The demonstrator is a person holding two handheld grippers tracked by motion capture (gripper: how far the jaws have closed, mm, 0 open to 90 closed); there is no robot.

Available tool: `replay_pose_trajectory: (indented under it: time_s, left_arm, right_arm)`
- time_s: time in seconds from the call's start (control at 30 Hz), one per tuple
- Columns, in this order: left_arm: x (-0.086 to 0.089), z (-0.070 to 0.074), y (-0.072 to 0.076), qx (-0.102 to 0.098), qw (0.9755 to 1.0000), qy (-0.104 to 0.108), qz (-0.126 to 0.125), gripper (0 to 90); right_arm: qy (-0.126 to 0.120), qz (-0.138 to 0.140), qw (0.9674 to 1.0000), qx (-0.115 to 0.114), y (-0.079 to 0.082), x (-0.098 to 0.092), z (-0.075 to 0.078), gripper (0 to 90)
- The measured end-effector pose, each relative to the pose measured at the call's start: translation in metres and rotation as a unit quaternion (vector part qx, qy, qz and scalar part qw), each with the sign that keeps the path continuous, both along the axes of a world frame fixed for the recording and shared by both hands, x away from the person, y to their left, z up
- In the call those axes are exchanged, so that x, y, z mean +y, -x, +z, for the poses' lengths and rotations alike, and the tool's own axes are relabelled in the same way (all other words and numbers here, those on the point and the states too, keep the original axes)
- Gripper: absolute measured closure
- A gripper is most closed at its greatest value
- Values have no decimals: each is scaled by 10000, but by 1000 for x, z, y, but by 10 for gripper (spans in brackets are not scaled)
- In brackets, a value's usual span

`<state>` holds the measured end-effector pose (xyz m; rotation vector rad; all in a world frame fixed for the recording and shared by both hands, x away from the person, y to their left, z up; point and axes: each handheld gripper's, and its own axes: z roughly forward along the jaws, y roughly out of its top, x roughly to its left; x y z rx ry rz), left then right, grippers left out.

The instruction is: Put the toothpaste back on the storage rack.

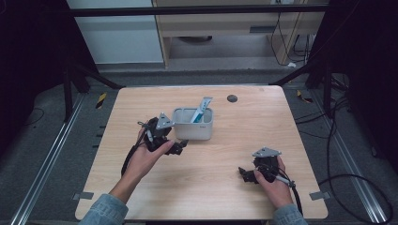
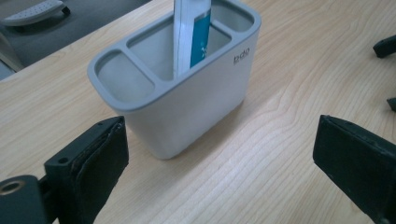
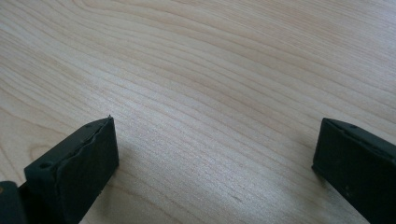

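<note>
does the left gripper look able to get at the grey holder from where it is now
Probably yes. The left gripper sits right beside the grey holder with its fingers spread wide and nothing between them. Bare table lies in front of the holder, so the way looks free.

The toothpaste tube (image 2: 192,35) standing in the grey holder (image 2: 187,107) is cut off by the top edge of the left gripper view; its lower end sits hidden inside the middle compartment, its print unreadable.
</note>
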<state>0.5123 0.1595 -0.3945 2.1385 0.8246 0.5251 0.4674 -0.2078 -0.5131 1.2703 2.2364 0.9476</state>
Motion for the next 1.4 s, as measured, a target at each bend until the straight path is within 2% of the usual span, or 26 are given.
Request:
replay_pose_trajectory:
  time_s: [0.2, 0.23, 0.4, 0.73, 0.93, 1.07, 1.13, 1.17, 1.23, 1.37, 1.4]
  left_arm:
    - [15, -14, 2, 82, 9998, -46, 148, 27]
    - [22, -20, 3, 127, 9997, -77, 206, 27]
    - [36, -32, 3, 261, 9987, -185, 399, 35]
    - [61, -60, 8, 454, 9968, -311, 581, 38]
    - [80, -74, 7, 554, 9948, -173, 835, 40]
    - [91, -81, 5, 517, 9929, -289, 1033, 37]
    - [103, -86, 3, 578, 9911, -172, 1184, 36]
    - [103, -86, 3, 578, 9911, -172, 1184, 38]
    - [111, -92, 2, 601, 9894, -127, 1313, 39]
    - [116, -96, 1, 625, 9887, -76, 1357, 39]
    - [119, -98, -1, 624, 9887, -3, 1366, 39]
  right_arm:
    - [-6, -5, 10000, 5, 0, 0, 0, 4]
    - [-5, -5, 10000, 2, 0, 0, 0, 4]
    - [-7, -4, 10000, 4, 0, 0, 0, 4]
    - [-4, -3, 10000, 3, 0, 0, 0, 4]
    - [-6, -5, 10000, 4, 0, 0, 0, 4]
    - [-6, -5, 10000, 4, 0, 0, 0, 4]
    - [-9, -7, 10000, 5, 0, 0, 0, 4]
    - [-6, -4, 10000, 3, 0, 0, 0, 4]
    - [-7, -6, 10000, 4, 0, 0, 0, 4]
    - [-8, -7, 10000, 5, 0, 0, 0, 4]
    - [-7, -7, 10000, 6, 0, 0, 0, 4]
